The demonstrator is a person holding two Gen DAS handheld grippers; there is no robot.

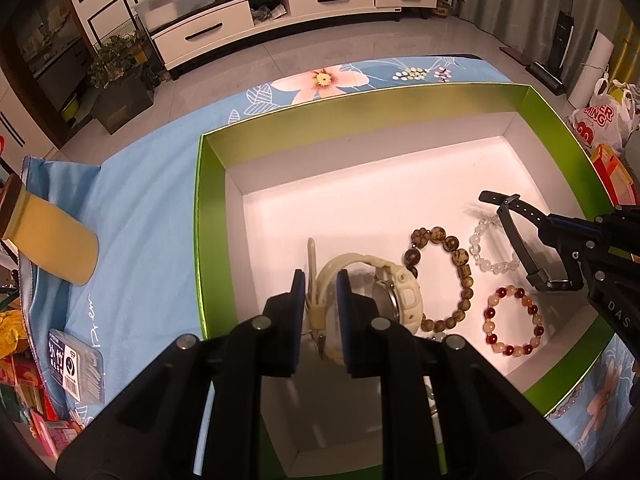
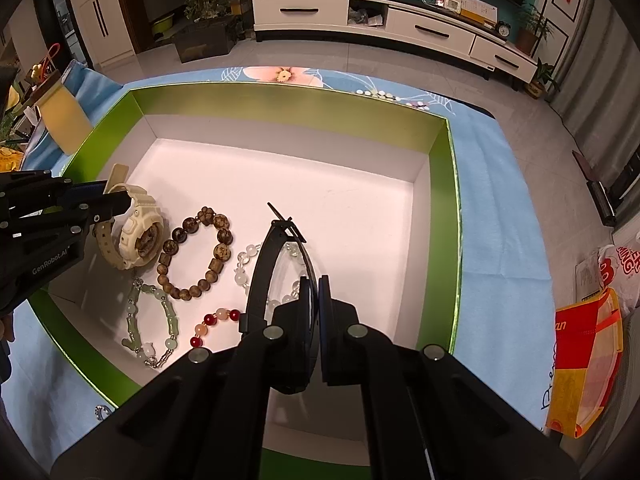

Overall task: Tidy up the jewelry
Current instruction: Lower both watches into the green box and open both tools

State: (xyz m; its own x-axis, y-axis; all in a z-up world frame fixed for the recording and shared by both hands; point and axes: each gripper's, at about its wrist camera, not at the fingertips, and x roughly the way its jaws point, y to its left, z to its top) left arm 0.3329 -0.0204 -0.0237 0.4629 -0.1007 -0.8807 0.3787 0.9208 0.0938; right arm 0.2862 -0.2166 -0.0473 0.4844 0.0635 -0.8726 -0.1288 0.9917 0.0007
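Across the blue floral cloth [image 2: 500,200] sits a big green box [image 1: 208,208] with a white floor. Left gripper [image 1: 320,308] is pinched onto the cream watch [image 1: 400,296] strap at about 6 o'clock of the left view. Right gripper [image 2: 315,312] is closed thin on a black watch band [image 2: 264,264], held up off the floor. Brown bead bracelet [image 2: 200,256], red-and-pink one [image 1: 514,320], clear one [image 1: 486,248] and jade one [image 2: 150,320] lie between them.
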